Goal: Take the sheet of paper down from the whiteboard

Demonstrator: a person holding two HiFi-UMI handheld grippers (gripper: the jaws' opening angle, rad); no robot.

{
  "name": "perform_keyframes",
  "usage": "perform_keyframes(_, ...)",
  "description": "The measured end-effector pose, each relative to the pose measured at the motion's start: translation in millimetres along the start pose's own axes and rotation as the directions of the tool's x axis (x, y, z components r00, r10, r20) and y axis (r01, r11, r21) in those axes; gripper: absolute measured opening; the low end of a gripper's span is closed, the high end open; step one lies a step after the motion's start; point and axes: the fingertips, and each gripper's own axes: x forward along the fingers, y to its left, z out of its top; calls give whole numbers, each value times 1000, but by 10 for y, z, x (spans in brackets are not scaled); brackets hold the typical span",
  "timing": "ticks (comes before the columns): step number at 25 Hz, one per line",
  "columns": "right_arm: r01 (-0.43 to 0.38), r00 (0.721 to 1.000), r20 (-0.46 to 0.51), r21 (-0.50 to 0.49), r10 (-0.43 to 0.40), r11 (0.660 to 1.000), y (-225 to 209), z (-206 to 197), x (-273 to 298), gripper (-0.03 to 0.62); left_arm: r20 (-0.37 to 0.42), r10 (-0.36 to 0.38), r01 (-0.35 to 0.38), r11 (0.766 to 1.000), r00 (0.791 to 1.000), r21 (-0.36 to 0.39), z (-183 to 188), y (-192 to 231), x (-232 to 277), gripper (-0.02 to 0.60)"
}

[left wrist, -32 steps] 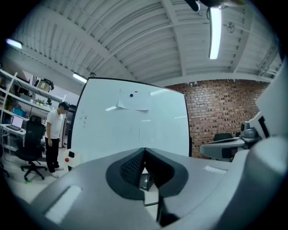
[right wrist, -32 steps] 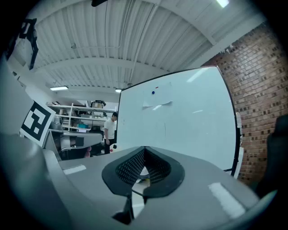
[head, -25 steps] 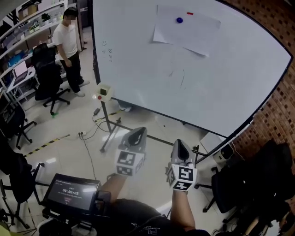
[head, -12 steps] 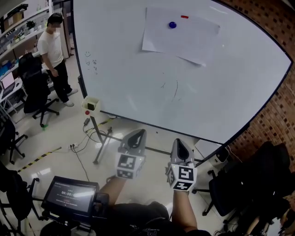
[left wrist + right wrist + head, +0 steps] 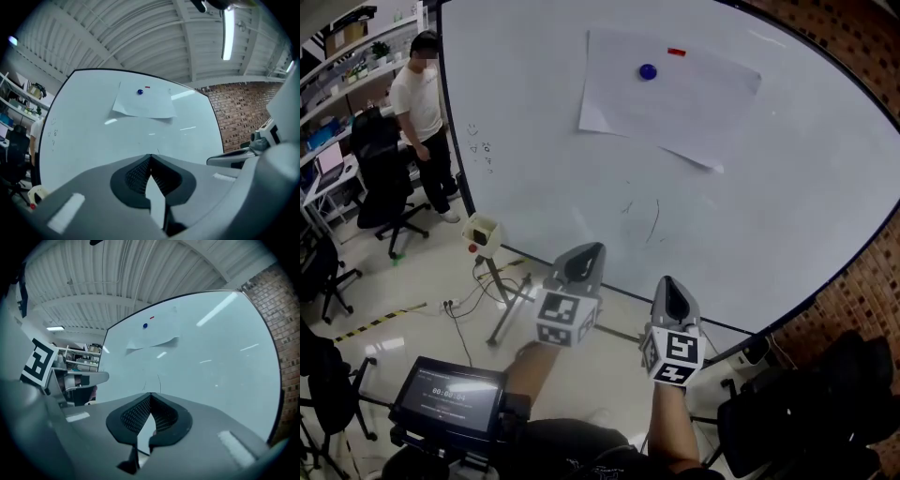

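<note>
Left gripper [image 5: 582, 265] shut, empty; right gripper [image 5: 672, 298] too. Paper [image 5: 666, 92] high up on whiteboard [image 5: 787, 197], well apart, long side level.

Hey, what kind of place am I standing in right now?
Probably an office or lab workspace: a large whiteboard on a stand, office chairs, stocked shelves and a brick wall.
</note>
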Motion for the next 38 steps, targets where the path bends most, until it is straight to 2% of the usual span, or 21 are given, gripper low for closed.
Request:
perform_keyframes(3,-25,1000,14,-2,25,1000,-144,264,259,12,42,35,-36,999,998,35,363,62,301,2)
perform_keyframes(7,-82,996,26,31,81,996,-228,606,696,12,43,62,-65,996,997,69,715,319,728,2)
perform_keyframes(10,-131,989,78,74,125,989,-252,842,889,14,61,75,-84,983,995,163,1050,516,929,3)
perform_keyframes(12,-167,981,117,122,153,978,-312,955,892,14,80,58,-75,970,995,231,1289,522,982,4)
perform_keyframes(14,-197,973,154,165,172,966,-408,1056,867,14,95,28,-57,948,995,313,1536,447,1021,38)
perform_keyframes(16,-209,968,180,183,176,961,-513,1146,851,14,104,7,-49,914,995,402,1749,370,1072,80)
perform_keyframes(19,-221,961,213,205,177,953,-669,1266,814,15,114,-19,-41,863,993,504,2019,271,1171,92)
perform_keyframes(23,-231,951,259,236,168,944,-880,1356,715,23,99,-46,-23,795,994,607,2241,165,1307,122)
perform_keyframes(25,-263,943,273,261,191,929,-922,1382,665,35,99,-63,-16,761,993,648,2360,123,1359,151)
perform_keyframes(29,-333,925,293,311,243,890,-965,1421,602,77,66,-77,8,702,995,712,2447,120,1495,162)
perform_keyframes(31,-367,912,310,326,268,871,-978,1458,590,88,51,-83,20,689,995,725,2440,139,1549,163)
perform_keyframes(34,-407,897,320,331,305,851,-960,1499,569,101,35,-92,38,687,995,726,2408,142,1581,164)
perform_keyframes(38,-414,893,325,325,311,850,-969,1538,565,107,25,-95,45,671,995,740,2405,96,1587,163)
